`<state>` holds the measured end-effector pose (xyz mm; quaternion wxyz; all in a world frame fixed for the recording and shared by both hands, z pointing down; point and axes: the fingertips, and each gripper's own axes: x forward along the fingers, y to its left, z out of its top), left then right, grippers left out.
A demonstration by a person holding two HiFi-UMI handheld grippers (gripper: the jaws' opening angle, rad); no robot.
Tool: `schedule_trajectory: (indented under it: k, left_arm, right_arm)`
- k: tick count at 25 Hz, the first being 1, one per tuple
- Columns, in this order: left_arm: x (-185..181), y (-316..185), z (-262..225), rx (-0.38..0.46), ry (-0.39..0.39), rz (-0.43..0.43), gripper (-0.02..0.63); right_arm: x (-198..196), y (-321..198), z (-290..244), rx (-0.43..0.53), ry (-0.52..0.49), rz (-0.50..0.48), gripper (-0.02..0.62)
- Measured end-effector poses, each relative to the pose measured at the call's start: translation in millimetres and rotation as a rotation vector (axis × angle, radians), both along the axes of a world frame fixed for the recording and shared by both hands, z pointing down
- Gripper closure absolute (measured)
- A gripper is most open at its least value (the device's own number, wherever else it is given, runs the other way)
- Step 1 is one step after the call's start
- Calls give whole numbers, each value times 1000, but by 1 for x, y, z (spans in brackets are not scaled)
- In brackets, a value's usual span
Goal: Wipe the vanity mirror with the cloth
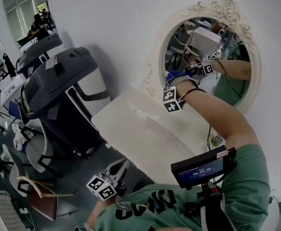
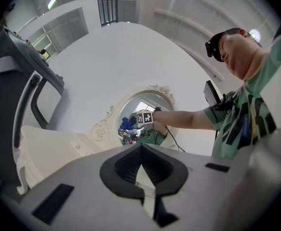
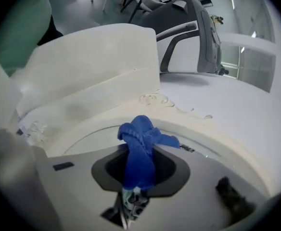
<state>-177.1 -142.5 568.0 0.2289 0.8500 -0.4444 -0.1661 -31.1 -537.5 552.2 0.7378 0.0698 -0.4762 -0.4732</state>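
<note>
An oval vanity mirror [image 1: 227, 88] in an ornate cream frame hangs on the white wall. My right gripper [image 1: 176, 78] is raised to the glass at its left side, shut on a bunched blue cloth [image 1: 172, 76]. In the right gripper view the cloth [image 3: 140, 138] sticks out past the right gripper [image 3: 139, 165] and meets the glass just inside the cream frame [image 3: 203, 129]. My left gripper [image 1: 119, 166] hangs low beside my torso, far from the mirror, with nothing in it. In its own view the left gripper [image 2: 143, 174] has its jaws together, and the mirror [image 2: 140, 109] is distant.
A cream vanity top [image 1: 140, 134] runs below the mirror. A dark treadmill [image 1: 58, 95] stands to the left of it. Chairs [image 1: 30, 186] sit on the floor at the lower left. A small screen [image 1: 203, 167] is mounted at my chest.
</note>
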Motion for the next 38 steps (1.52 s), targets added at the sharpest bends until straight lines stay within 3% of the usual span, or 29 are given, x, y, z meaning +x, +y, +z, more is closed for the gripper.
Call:
schedule_trajectory:
  k: [5, 10, 13, 20, 28, 31, 34, 38]
  left_arm:
    - [-39, 9, 19, -43, 0, -78, 600]
    - [-58, 8, 32, -73, 5, -105, 600]
    - [-56, 0, 32, -71, 6, -91, 600]
    - [-17, -19, 15, -23, -2, 9, 600]
    - [70, -17, -20, 42, -10, 140, 600]
    - [92, -15, -29, 58, -14, 172, 600]
    - [103, -12, -33, 67, -21, 182, 600]
    - [102, -4, -35, 69, -26, 157, 600]
  right_arm:
    - [-43, -57, 17, 126, 17, -88, 514]
    - [-49, -78, 34, 146, 68, -88, 514]
    - [-42, -74, 35, 121, 106, -33, 514]
    - [65, -11, 65, -41, 233, 165, 514]
    - [213, 88, 75, -227, 306, 392, 515]
    - [237, 105, 77, -274, 300, 481, 515]
    - [237, 105, 81, -270, 257, 484, 517]
    - [240, 107, 78, -258, 296, 461, 515]
